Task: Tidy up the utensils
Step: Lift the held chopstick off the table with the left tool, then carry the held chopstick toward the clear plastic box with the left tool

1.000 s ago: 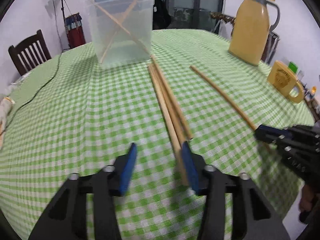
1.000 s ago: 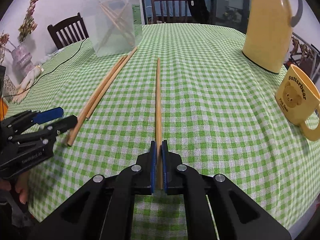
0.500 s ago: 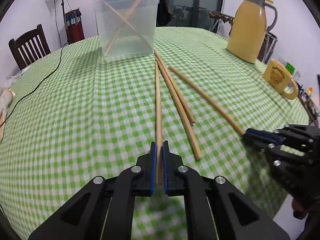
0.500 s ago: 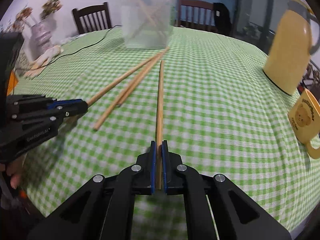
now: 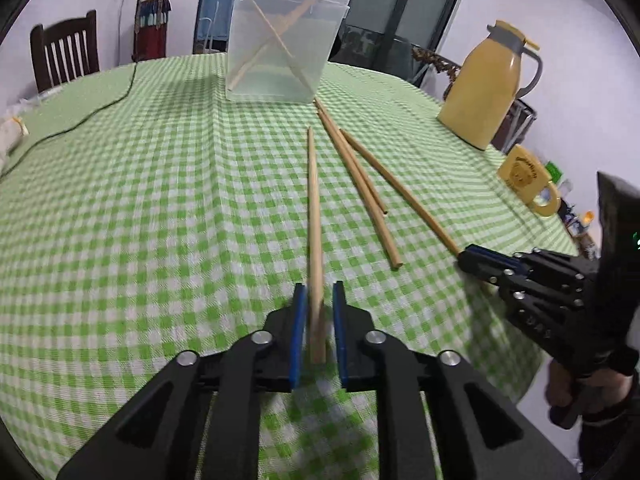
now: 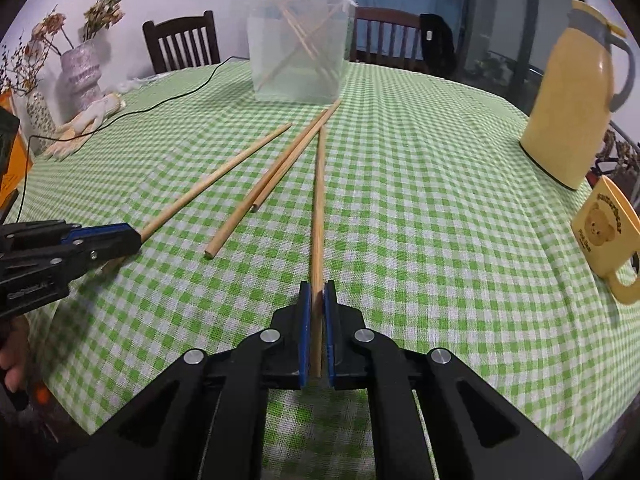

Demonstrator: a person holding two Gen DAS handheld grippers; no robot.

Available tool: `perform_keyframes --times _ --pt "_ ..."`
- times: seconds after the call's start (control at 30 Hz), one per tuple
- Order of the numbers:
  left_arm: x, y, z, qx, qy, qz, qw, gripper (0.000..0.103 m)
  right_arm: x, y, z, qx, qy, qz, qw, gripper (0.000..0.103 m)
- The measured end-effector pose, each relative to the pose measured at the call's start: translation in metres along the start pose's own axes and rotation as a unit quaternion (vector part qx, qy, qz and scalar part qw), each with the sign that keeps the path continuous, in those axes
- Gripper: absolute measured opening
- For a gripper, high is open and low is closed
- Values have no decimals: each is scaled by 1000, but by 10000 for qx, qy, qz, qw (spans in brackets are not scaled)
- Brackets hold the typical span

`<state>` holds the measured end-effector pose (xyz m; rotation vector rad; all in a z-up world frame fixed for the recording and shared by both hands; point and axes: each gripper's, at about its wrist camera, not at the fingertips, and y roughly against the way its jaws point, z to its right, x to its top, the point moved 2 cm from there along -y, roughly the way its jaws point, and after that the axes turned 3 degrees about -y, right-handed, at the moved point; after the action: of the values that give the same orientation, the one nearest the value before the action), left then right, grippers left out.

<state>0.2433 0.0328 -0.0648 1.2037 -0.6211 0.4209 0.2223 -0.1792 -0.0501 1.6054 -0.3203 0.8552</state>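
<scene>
A clear plastic container (image 5: 286,46) on the checked tablecloth (image 5: 160,200) holds several crossed chopsticks (image 5: 276,38), perhaps four. The right gripper (image 6: 316,300) clamps one chopstick (image 6: 319,200); the left gripper's (image 5: 318,304) jaws have just been parting, another chopstick (image 5: 313,216) loose between them.

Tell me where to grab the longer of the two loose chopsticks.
Grip the longer chopstick at its near end, from above, jaws across it. It lies flat on the cloth, and that end juts clear past the shorter one lying against it.
</scene>
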Motion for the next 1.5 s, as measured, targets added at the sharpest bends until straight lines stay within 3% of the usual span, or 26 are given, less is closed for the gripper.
perform_keyframes --times 0.03,0.07,0.13,0.3,0.43,0.6,0.67,0.8,1.0,1.17,1.5 --pt "-1 1 0 -63 -26 -8 10000 18 -1 1 0 -32 0 34 10000 11" --pt "-2 2 0 -102 -50 -17 9999 24 -2 2 0 -102 -1 69 9999 29" --pt "-4 5 5 -209 -156 -44 9996 34 -7 6 1 -284 -8 146 9995 51" --pt "-12 9 14 -118 -512 -94 9986 38 -12 9 5 -199 -121 198 9995 51" --pt "-13 11 15 -101 -607 -231 9978 30 -13 12 4 -178 -120 147 9997 45" --pt "-14 12 5 110 -591 -236 9979 4 -24 21 0 -96 -57 181 9998 26" --pt "-12 12 2 142 -520 -296 9981 3 -23 20 -5 -28 10 161 9999 5" --pt "-1 21 -1 276 -525 -205 9980 3 -19 21 -14 -2 69 121 9999 5" --pt "28 51 -11 116 -525 148 9984 3 2 39 -6 -121 -135 639 9978 4" --pt "55 81 -14 46 -740 483 9961 3 24 61 -9 -185 64 1080 9940 4" --pt "103 133 -17 47 -1039 983 9897 2 51 95 -7 -164 190 1562 9874 4"
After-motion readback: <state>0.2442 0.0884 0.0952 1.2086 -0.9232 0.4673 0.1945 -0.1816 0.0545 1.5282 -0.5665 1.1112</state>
